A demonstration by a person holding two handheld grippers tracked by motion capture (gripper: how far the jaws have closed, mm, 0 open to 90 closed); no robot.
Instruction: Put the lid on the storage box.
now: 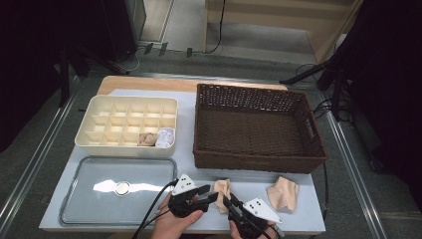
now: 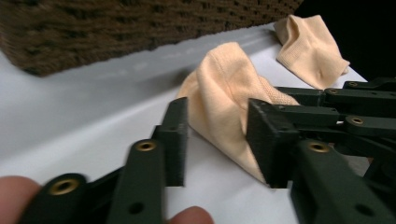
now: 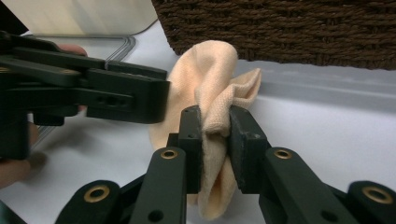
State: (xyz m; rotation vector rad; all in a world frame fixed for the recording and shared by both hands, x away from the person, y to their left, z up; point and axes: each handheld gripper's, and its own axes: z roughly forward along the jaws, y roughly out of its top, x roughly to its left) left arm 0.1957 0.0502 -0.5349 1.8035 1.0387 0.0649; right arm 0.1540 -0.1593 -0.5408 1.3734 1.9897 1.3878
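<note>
The right hand-held gripper [image 3: 215,133] is clenched on a peach sock [image 3: 212,88], lifting it off the table [image 1: 199,172] just before the wicker basket [image 1: 256,162]; the left hand-held gripper [image 2: 217,140] straddles its other side, jaws not yet pressing; two rolled socks [image 1: 157,138] already fill the organiser [image 1: 124,149]; another sock [image 1: 282,193] waits to the right.

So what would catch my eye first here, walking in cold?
Probably the peach sock pinched upright in the right gripper at the table's near edge, with the left gripper closing in around it from the side. Behind them sits a big brown basket, a second sock lies to its right front, and a cream divider box holds two rolled socks at the left.
</note>
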